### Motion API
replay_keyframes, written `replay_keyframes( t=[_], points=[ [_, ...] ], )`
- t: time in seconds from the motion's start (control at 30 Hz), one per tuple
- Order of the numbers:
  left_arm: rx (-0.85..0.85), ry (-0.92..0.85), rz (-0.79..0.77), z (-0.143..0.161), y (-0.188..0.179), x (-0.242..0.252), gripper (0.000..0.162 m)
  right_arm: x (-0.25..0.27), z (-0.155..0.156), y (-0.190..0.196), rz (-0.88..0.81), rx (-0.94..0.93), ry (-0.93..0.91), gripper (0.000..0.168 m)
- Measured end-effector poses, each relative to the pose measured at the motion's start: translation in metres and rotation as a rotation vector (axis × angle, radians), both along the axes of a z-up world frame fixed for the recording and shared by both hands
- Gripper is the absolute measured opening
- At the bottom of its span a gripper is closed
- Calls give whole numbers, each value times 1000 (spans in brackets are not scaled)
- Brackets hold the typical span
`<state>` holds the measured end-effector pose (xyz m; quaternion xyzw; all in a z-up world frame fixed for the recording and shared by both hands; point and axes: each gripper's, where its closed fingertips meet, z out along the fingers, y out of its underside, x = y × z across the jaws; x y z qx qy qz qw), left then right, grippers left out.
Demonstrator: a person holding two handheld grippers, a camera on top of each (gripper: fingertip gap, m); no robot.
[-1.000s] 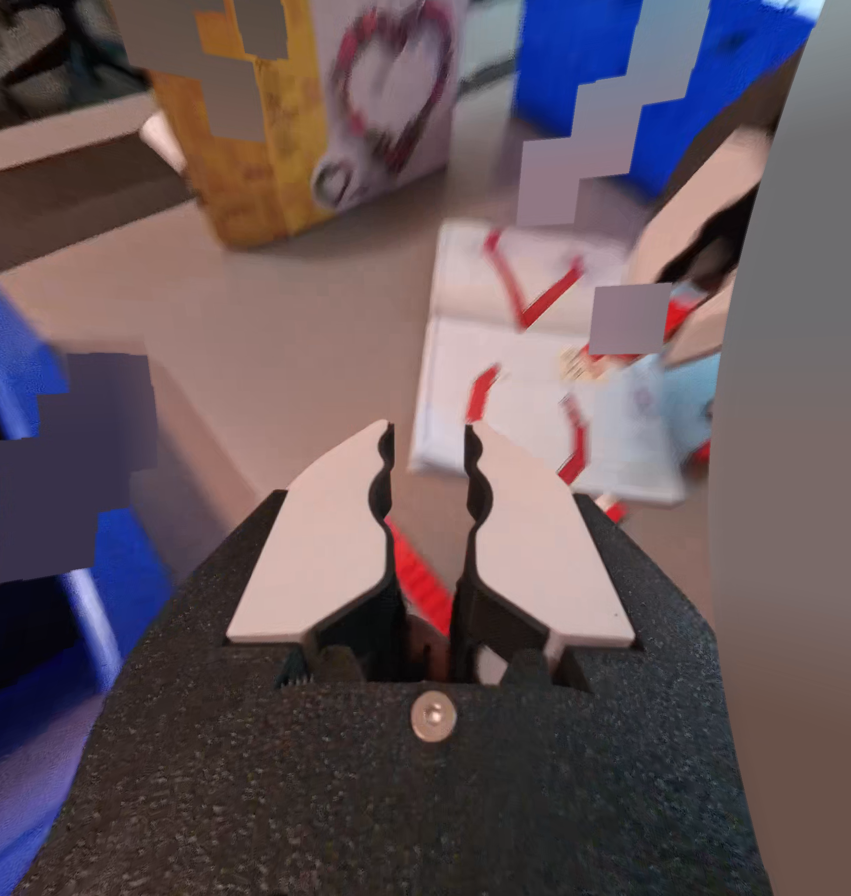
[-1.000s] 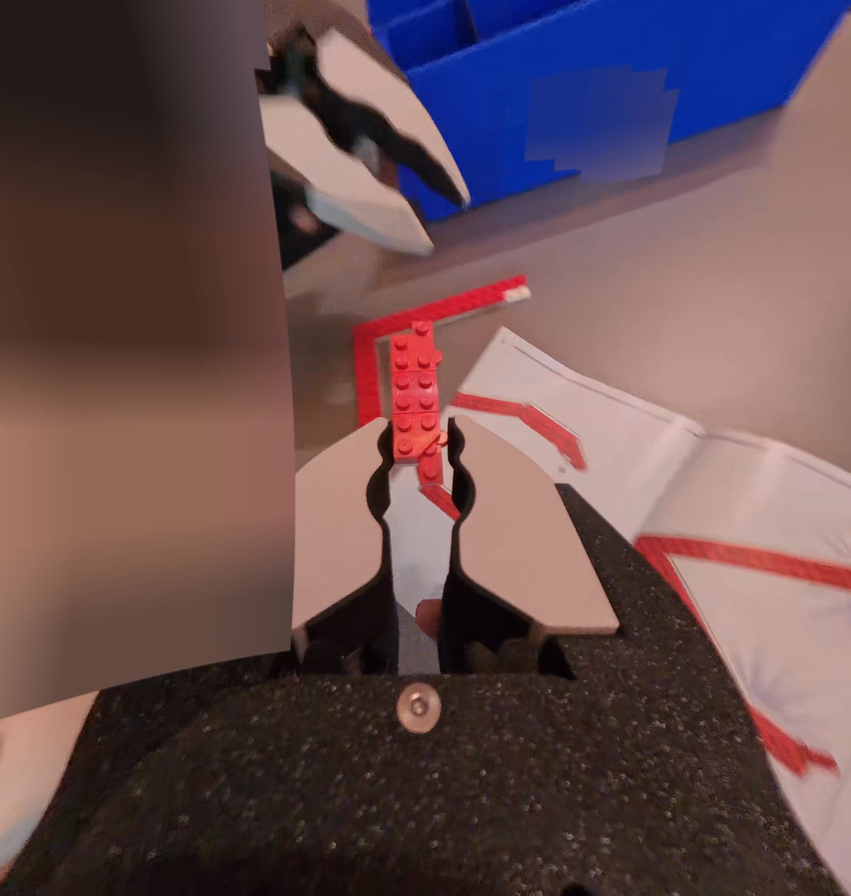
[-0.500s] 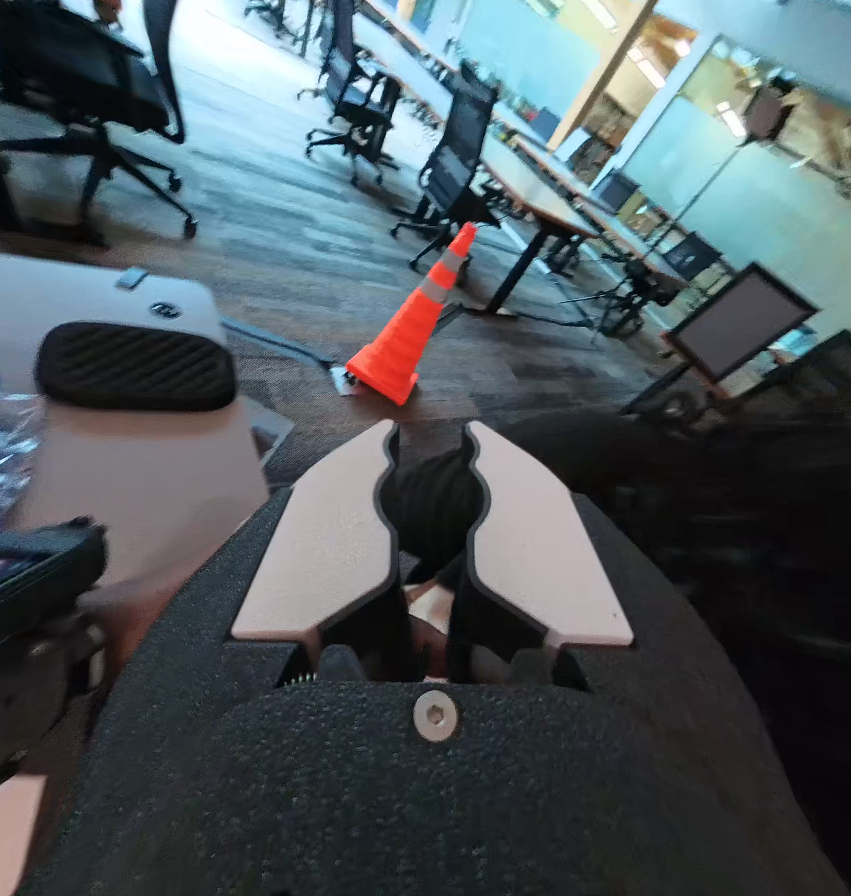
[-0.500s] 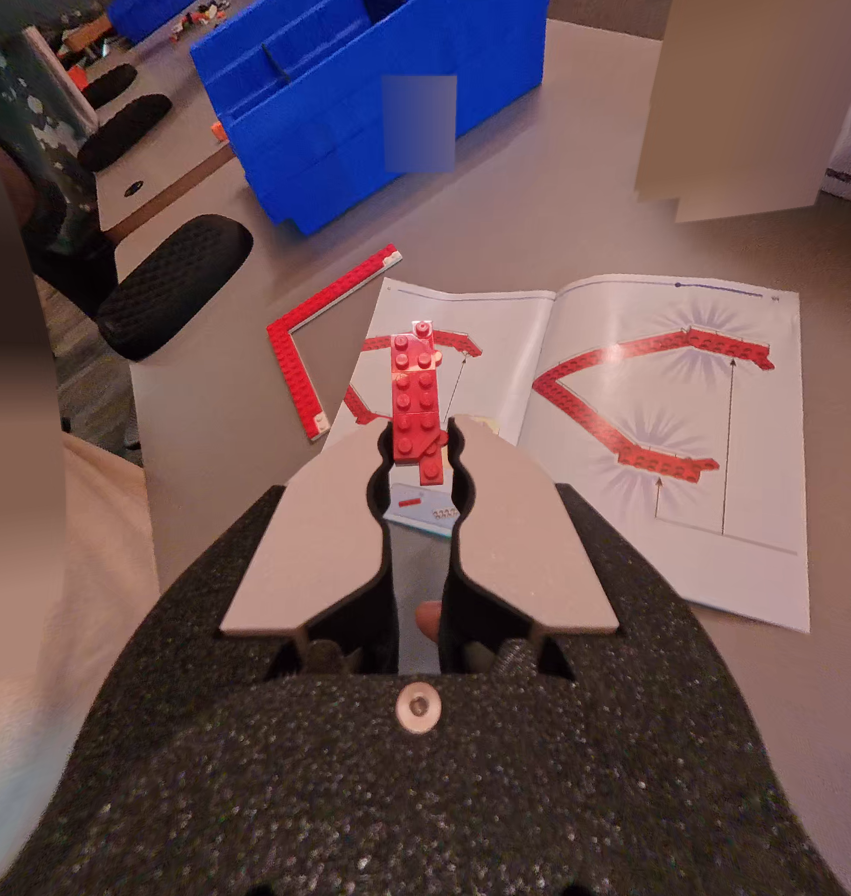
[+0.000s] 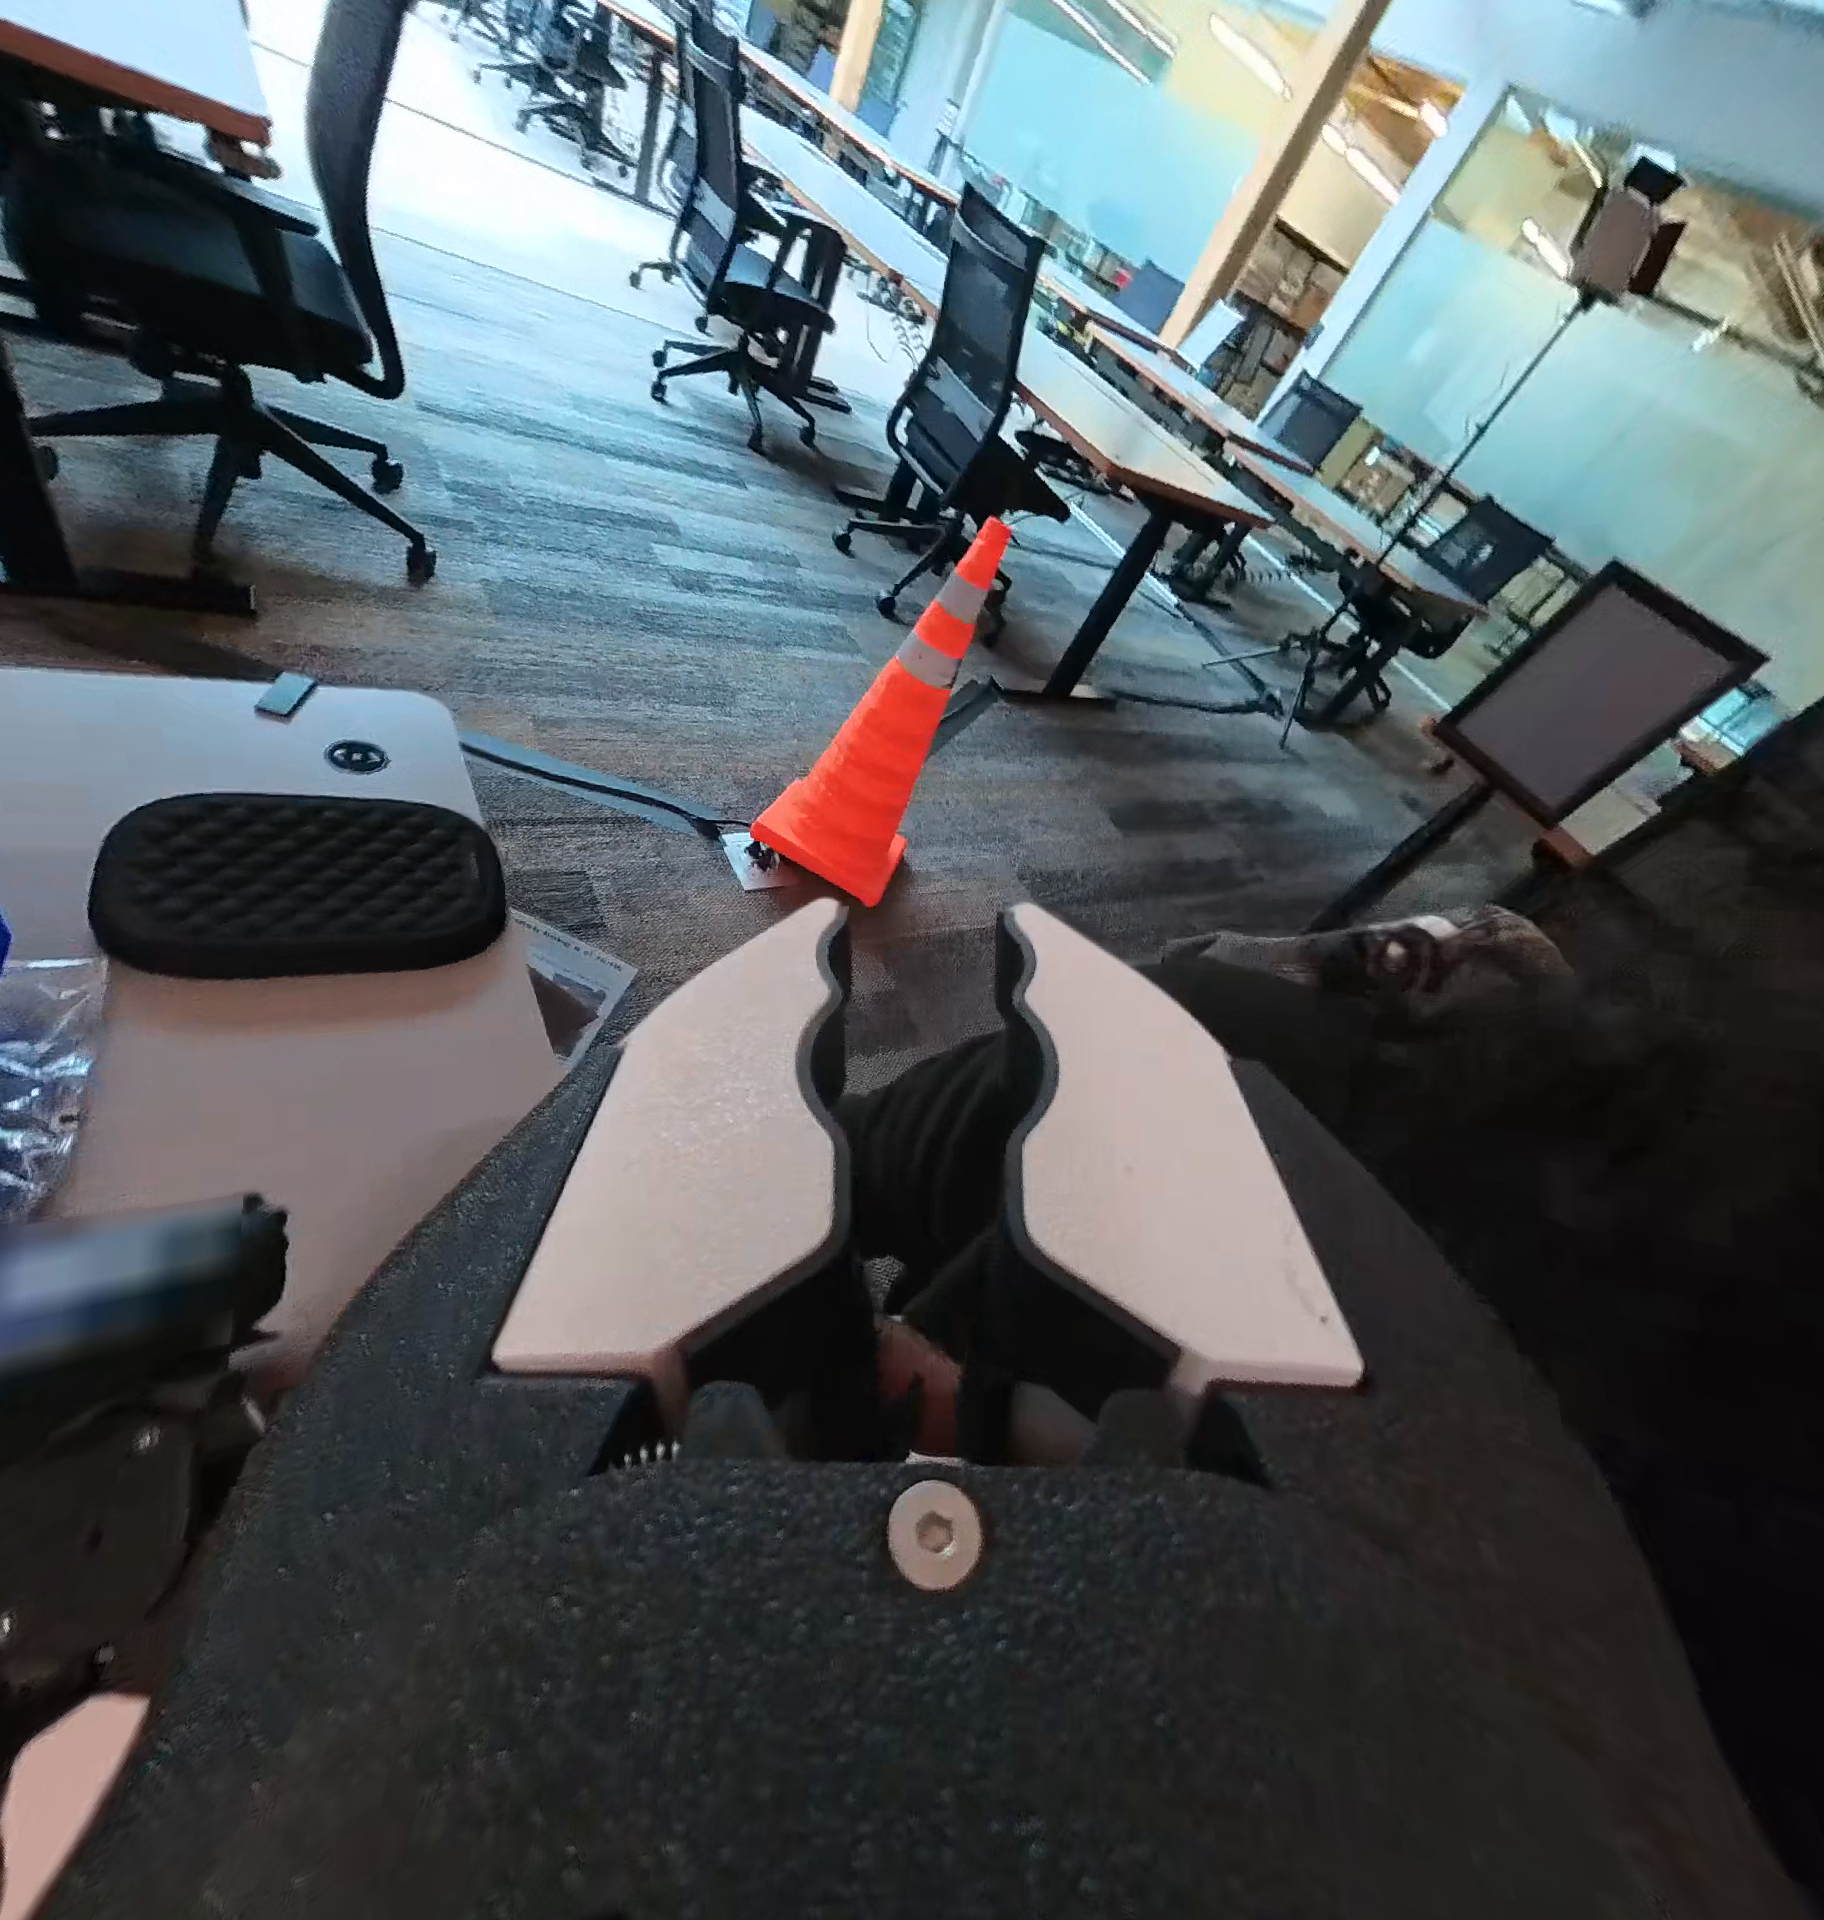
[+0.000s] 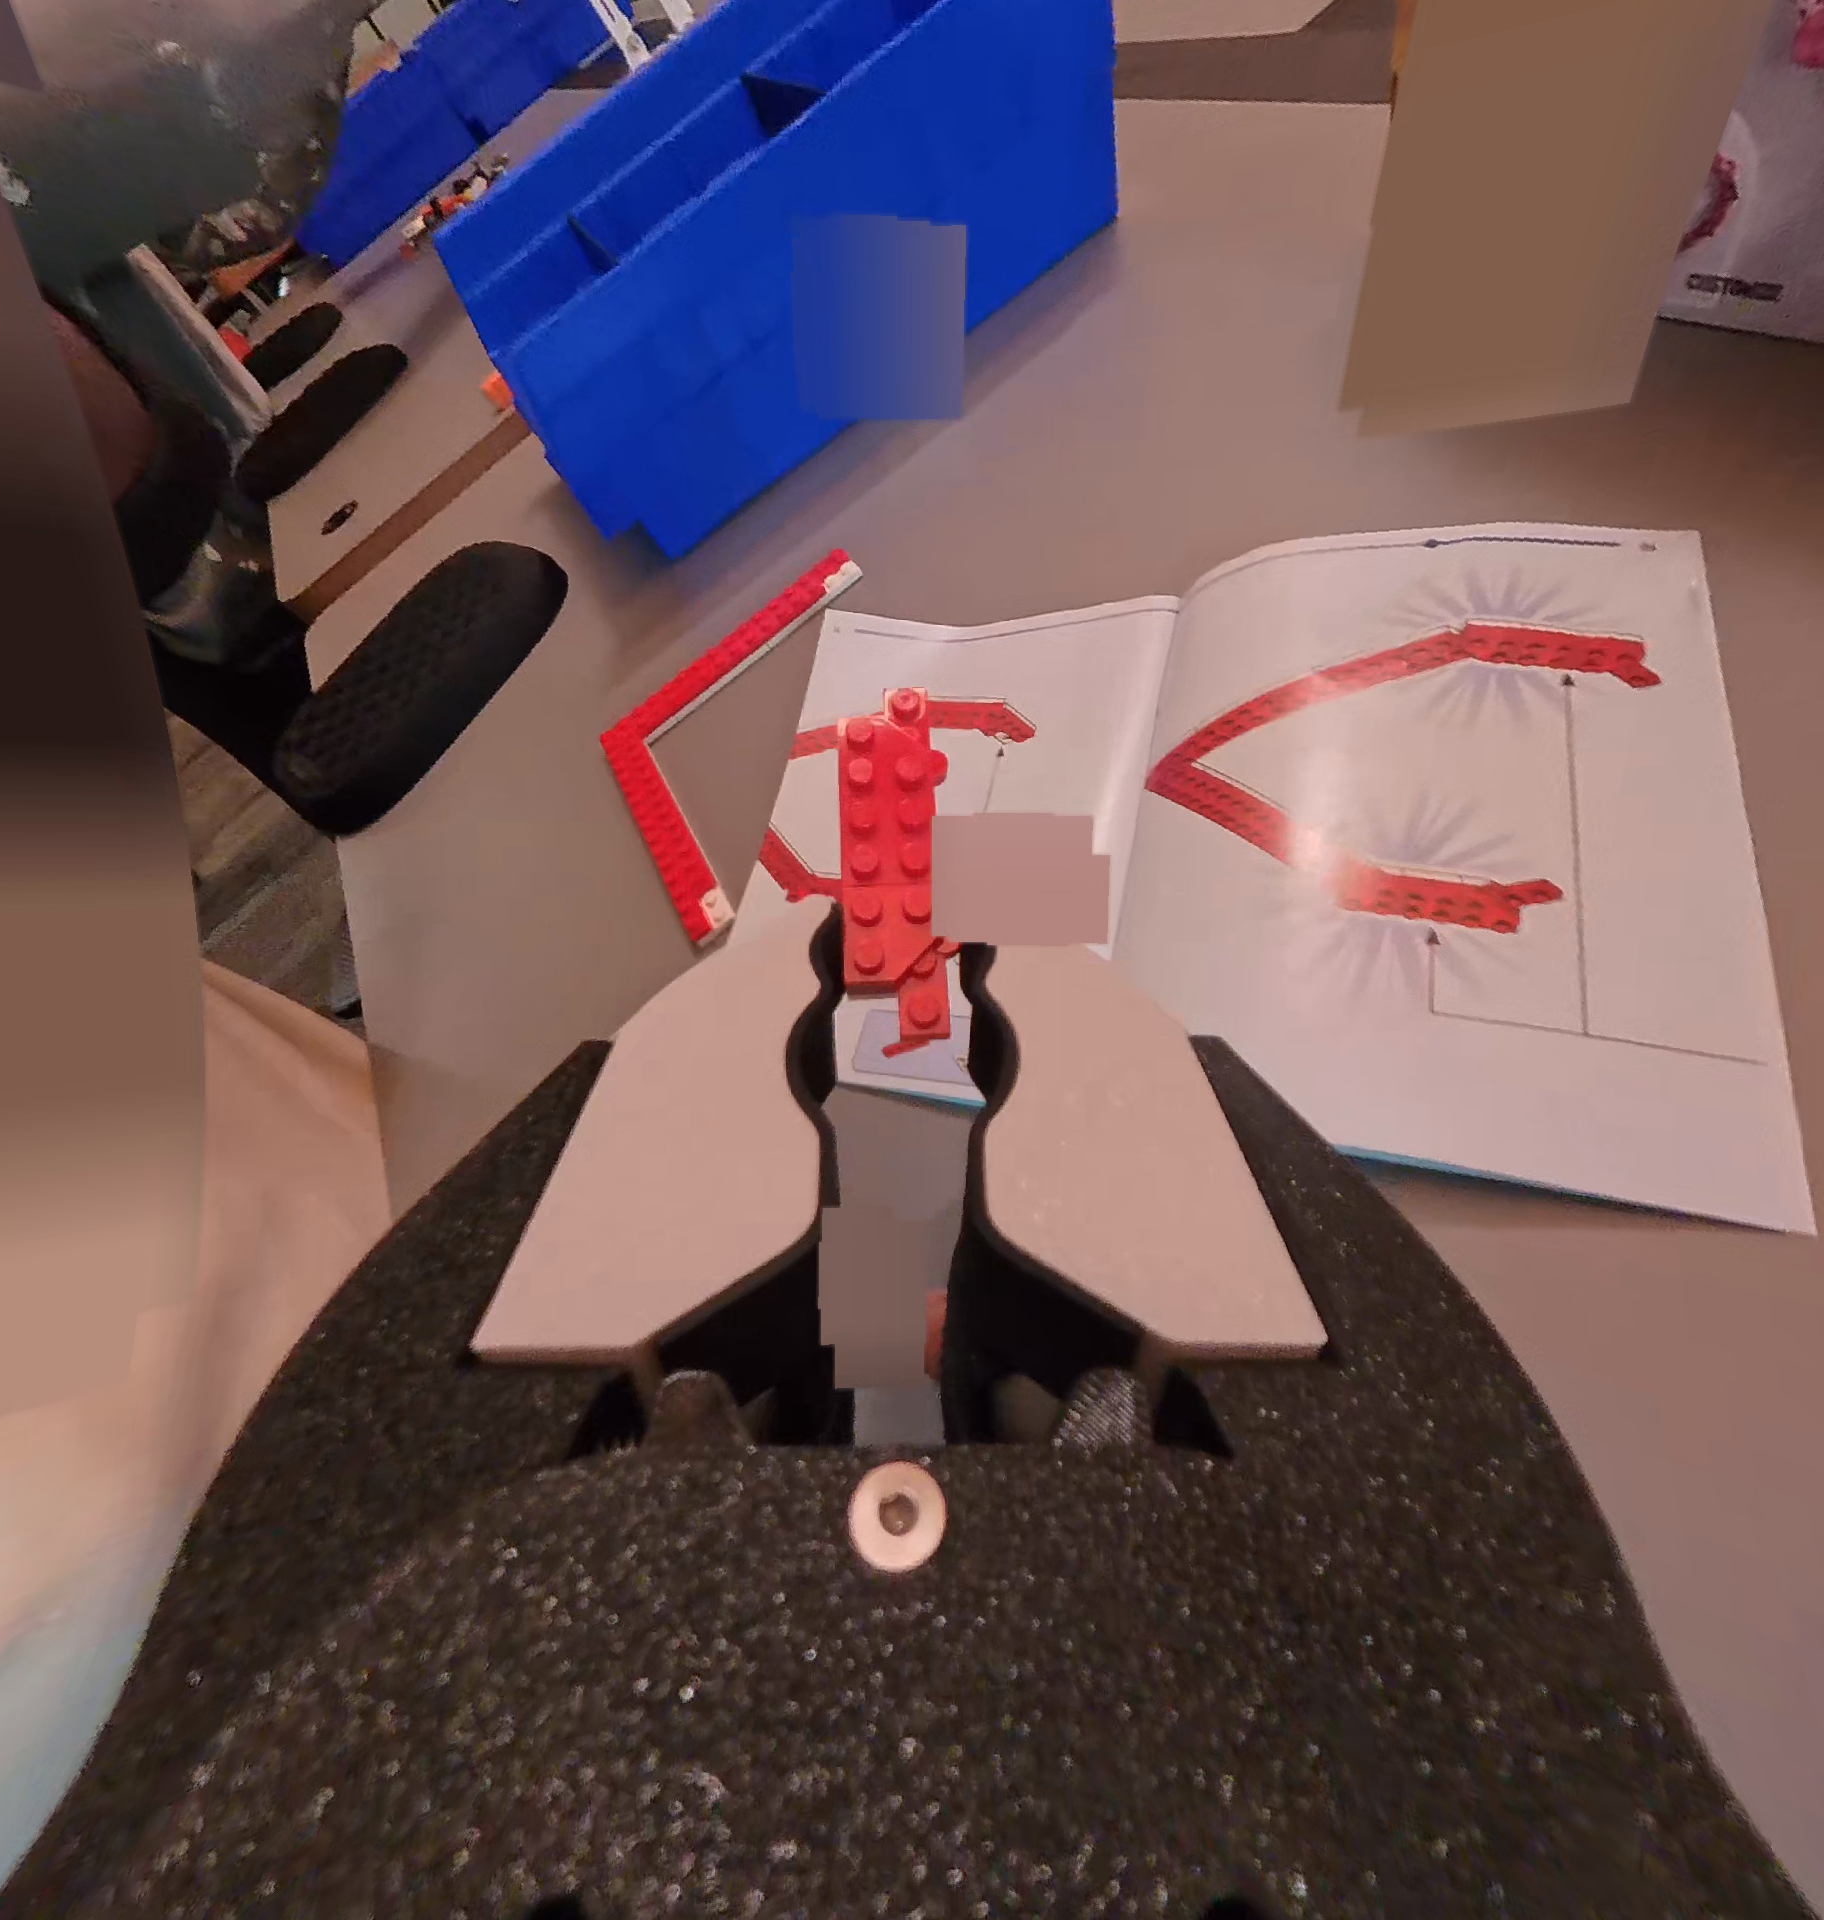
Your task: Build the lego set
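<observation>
My right gripper (image 6: 903, 935) is shut on a red lego assembly (image 6: 882, 831) of stacked studded plates. It holds the assembly by its near end, above the table, and the far end sticks out forward. A red L-shaped strip of plates (image 6: 679, 790) lies on the table just left of it, next to the open instruction booklet (image 6: 1355, 883). My left gripper (image 5: 923, 925) is open and empty. It points away from the table toward the office floor. No lego piece shows in the left wrist view.
A blue divided bin (image 6: 679, 343) stands at the back of the grey table (image 6: 1147, 468), with a printed box (image 6: 1781, 156) at far right. Black armrest pads (image 6: 420, 675) sit at the table's left edge. The left wrist view shows an orange cone (image 5: 877, 769), office chairs (image 5: 949, 416) and the table corner (image 5: 295, 1060). Tip to tip, the grippers are about 35 cm apart.
The left gripper swung from facing the table and booklet to facing the room. The right gripper rose and drew back with the red assembly still held.
</observation>
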<state>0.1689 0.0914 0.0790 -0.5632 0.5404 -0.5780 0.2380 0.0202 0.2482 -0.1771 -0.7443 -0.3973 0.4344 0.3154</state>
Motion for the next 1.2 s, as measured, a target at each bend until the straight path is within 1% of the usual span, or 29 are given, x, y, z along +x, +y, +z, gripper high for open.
replay_keyframes(
  t=[0.03,0.1,0.13,0.27,0.33,0.4,0.43,0.47,0.53,0.57,0.63,0.67,0.7,0.8,0.87,1.0,1.13,1.2],
  points=[
    [18,-3,-7,2,-2,3,26,-3,0,-1,8,-2,5,21],
    [71,-2,-16,3,-4,5,26,-6,-2,-2,14,-2,3,21],
    [87,-1,7,0,0,5,26,-6,-4,-1,13,-1,-4,20],
    [8,13,132,-14,31,-7,26,0,-6,2,-8,-2,-11,20],
    [22,1,196,-15,45,-16,26,5,-7,3,-20,-8,-8,20],
    [-4,-18,213,-20,51,-24,27,10,-10,6,-37,-18,-15,20],
    [11,-5,222,-31,56,-27,27,13,-11,8,-46,-22,-17,20],
    [49,27,255,-49,70,-31,29,15,-11,10,-56,-24,-18,20],
    [124,89,432,-86,126,-52,27,21,-11,15,-81,-13,-26,20],
    [145,119,519,-103,153,-72,26,24,-11,18,-98,2,-39,20],
    [106,143,697,-130,197,-125,25,29,-10,23,-125,42,-72,20],
    [75,150,788,-142,212,-156,25,31,-11,24,-133,64,-87,20],
    [44,151,859,-153,219,-187,26,32,-11,25,-139,87,-98,20],
    [8,165,993,-185,207,-257,27,29,-13,28,-140,143,-104,20],
    [18,196,1052,-206,187,-283,28,22,-16,28,-120,163,-93,20],
    [136,223,1093,-237,147,-297,29,9,-26,31,-70,149,-109,20],
    [297,371,1221,-264,142,-320,24,0,-34,36,-27,201,-165,20],
    [294,437,1192,-278,142,-323,22,-1,-40,38,-8,217,-202,20]
  ],
)
